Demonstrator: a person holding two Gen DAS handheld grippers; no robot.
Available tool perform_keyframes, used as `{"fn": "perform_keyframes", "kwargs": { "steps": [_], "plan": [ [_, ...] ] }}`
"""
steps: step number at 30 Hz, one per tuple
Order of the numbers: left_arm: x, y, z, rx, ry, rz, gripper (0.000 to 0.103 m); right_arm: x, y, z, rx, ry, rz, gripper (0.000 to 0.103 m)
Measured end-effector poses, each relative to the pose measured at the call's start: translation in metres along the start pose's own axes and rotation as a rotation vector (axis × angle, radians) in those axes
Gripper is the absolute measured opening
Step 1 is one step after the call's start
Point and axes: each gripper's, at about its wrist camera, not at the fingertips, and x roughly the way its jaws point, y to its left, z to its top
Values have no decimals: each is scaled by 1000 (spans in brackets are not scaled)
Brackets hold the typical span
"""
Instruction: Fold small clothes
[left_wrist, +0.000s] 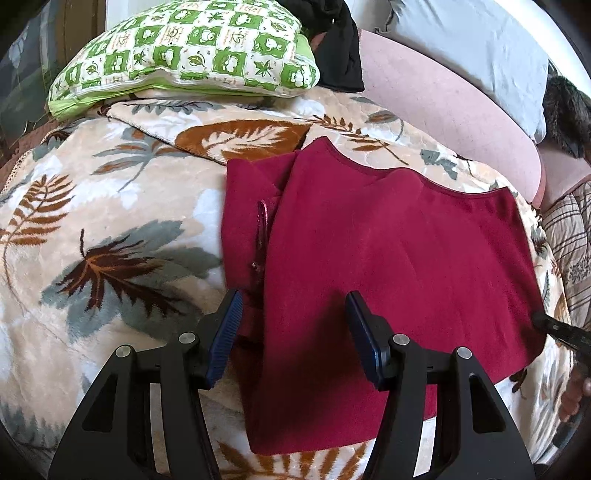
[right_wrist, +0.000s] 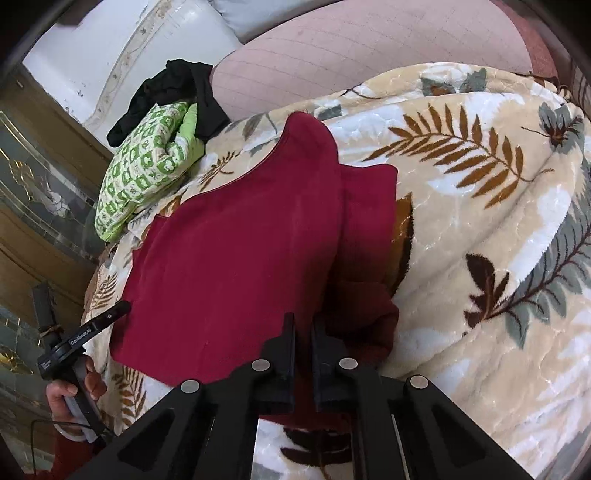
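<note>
Left wrist view shows the left tool (left_wrist: 293, 306) spread wide over the red garment (left_wrist: 388, 251) — the right tool (right_wrist: 303, 325) pinches its near edge, so fold slowly, edges aligned.

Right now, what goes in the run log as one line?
stage: mid-fold | item: red garment flat on leaf-print blanket | left gripper: open above garment | right gripper: nearly closed over garment edge

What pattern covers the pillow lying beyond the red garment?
The pillow has a green-and-white check with small leaf pictures; the left wrist view shows it best.
</note>
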Motion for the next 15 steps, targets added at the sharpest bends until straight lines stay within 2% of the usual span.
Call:
{"fn": "perform_keyframes", "kwargs": {
  "steps": [2,4,8,10,11,15],
  "plan": [
    [1,0,0,-2,2,-2,58,-9,-1,-4,36,2,98,6],
    [1,-1,0,5,1,1,58,-15,-3,-6,50,6,149,6],
    [1,-1,0,9,2,3,58,-14,-35,-12,171,40,272,6],
    [3,-1,0,6,7,5,58,-9,-53,-17,231,54,272,6],
    [4,-1,0,6,9,6,58,-4,-64,-20,259,70,236,6],
    [3,-2,0,12,8,12,58,0,-63,-22,253,78,175,6]
  ]
}}
